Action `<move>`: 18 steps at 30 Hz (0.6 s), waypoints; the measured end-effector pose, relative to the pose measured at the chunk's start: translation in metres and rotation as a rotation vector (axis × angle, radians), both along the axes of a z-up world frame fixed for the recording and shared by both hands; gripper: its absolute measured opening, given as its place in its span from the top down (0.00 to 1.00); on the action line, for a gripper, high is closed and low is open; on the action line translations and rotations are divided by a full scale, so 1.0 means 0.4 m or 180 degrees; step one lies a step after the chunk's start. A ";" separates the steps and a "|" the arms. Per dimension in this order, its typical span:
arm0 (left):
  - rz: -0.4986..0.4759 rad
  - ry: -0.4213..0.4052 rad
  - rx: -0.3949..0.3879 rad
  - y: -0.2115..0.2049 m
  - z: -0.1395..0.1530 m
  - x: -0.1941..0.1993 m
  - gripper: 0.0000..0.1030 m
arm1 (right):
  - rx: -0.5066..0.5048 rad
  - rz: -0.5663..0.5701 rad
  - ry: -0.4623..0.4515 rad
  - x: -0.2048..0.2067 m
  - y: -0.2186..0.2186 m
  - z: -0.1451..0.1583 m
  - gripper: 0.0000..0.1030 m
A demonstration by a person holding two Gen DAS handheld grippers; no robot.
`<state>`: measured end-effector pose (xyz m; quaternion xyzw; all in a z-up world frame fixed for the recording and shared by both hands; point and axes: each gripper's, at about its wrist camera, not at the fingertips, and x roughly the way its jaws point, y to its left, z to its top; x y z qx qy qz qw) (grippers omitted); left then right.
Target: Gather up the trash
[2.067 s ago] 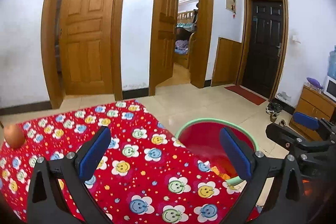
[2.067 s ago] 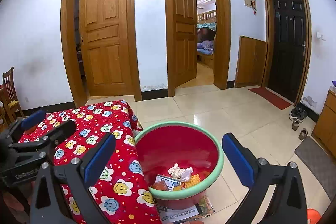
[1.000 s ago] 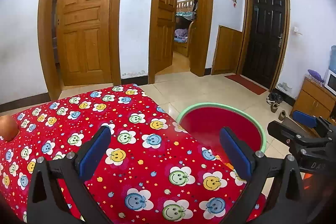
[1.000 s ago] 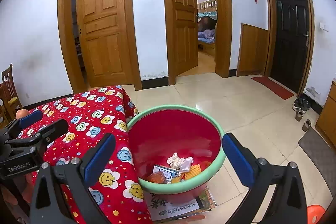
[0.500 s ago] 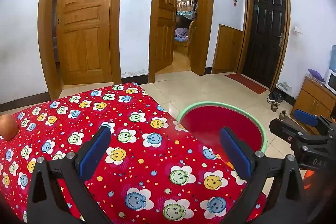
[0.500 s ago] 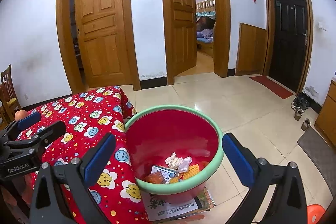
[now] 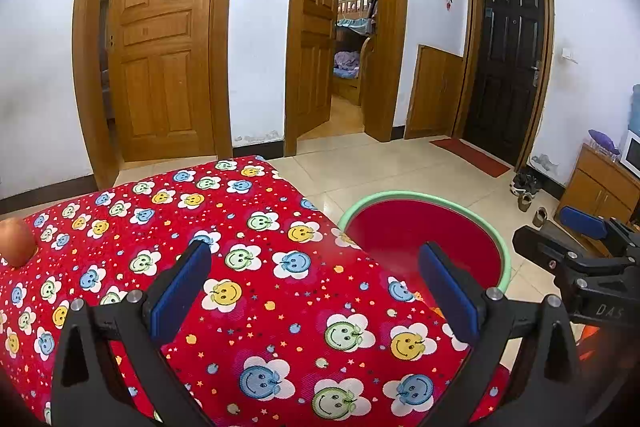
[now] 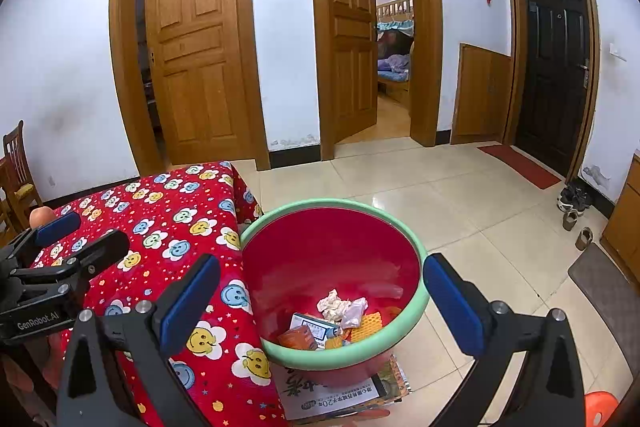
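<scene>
Right wrist view looks down over the right tongs, spread wide with nothing between the blue pads, hanging above a red bin with a pale green rim. At the bottom of the bin lies the trash: crumpled white tissue, a small printed box, an orange wrapper and a scrap of yellow mesh. The bin stands on a printed paper on the tiled floor, its rim touching the edge of the desk, which is covered in a red cloth with smiling flowers.

From the left wrist view, the left tongs are likewise spread and empty, held over the desk's near corner. The cloth around them is bare. A round orange-brown fruit sits at the far left edge of the desk, well apart from both tongs. The bin's rim shows just beyond the desk, with the right tongs' black frame off to the side.
</scene>
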<state>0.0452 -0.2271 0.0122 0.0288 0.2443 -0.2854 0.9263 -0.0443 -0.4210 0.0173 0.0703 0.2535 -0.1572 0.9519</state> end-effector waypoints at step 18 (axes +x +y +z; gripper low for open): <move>0.0012 -0.0009 0.0028 0.003 -0.004 -0.002 0.02 | -0.0017 0.0014 0.0009 0.003 0.008 -0.005 0.00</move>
